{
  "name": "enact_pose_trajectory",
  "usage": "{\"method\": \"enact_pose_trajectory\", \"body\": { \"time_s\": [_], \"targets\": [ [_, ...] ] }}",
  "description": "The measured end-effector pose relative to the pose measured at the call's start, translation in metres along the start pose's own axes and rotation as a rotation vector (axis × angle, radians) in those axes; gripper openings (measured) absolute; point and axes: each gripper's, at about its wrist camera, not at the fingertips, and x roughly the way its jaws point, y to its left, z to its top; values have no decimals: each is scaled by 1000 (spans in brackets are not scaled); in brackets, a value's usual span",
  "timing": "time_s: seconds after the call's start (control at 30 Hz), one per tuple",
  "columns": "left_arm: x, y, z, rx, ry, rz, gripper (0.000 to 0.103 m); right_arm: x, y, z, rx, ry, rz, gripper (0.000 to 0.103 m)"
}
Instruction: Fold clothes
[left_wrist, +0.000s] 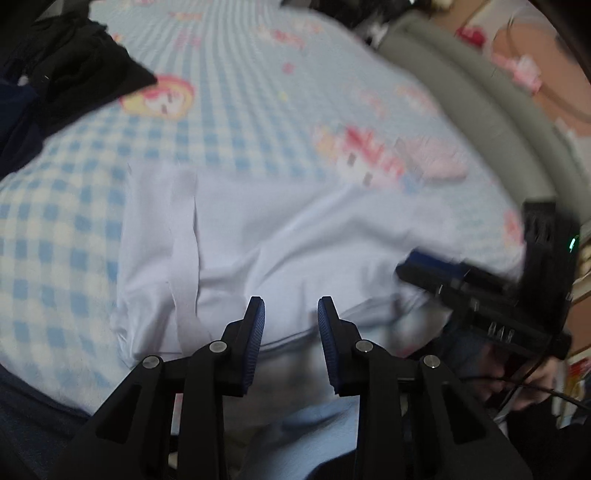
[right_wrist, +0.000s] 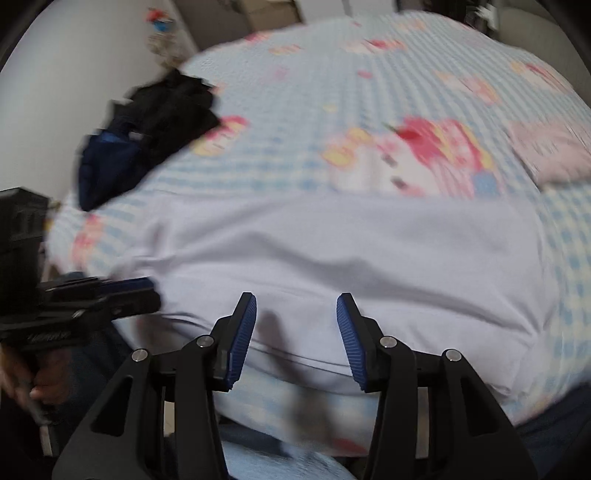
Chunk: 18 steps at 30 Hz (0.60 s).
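Both claws hover over the near edge of a pale shirt (right_wrist: 332, 251) spread flat on the bed (right_wrist: 332, 74), and neither holds anything. The left claw (left_wrist: 291, 306) stands partly spread, the hem showing in the gap between its fingers with no cloth pinched. The right claw (right_wrist: 296, 302) is spread a little wider, likewise empty, with the hem running just under its tips. In the left view the right claw shows off to the right, over the shirt's right side; in the right view the left claw sits off to the left, at the shirt's near left corner.

The shirt lies straight ahead of both claws and reaches away from them; a narrow strip of its cloth lies folded over ahead and left of the left claw. A dark pile (left_wrist: 55, 85) of other clothes sits far ahead to the left, well apart from the shirt.

The step seems to be between grasps: the shirt is laid out and the claws are lining up on the hem. The next move likely calls for lowering each claw onto the hem, pinching both layers, and carrying that edge away toward the far side, keeping the two claws level so the fold lands straight.
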Motion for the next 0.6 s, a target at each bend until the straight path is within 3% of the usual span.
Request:
{"method": "enact_pose_trajectory", "body": {
  "time_s": [0.07,0.13,0.23,0.3,0.4,0.47,0.6],
  "targets": [
    [-5,9,8,-26,-46,-7,32,2,13,8,-22,-13,49,52],
    [4,19,16,-62,-39,-14,32,22,19,12,-25,27,35,53],
    [23,35,16,-91,46,112,30,47,14,4,14,113,15,49],
    [22,41,13,-65,49,199,18,45,6,-10,27,113,26,40],
    [17,42,20,-12,34,274,18,34,-2,-25,36,144,62,39],
    [10,41,27,-12,-7,230,19,29,1,-26,-13,174,62,40],
    [7,22,32,30,-49,118,26,6,14,-8,-80,70,35,51]
  ]
}}
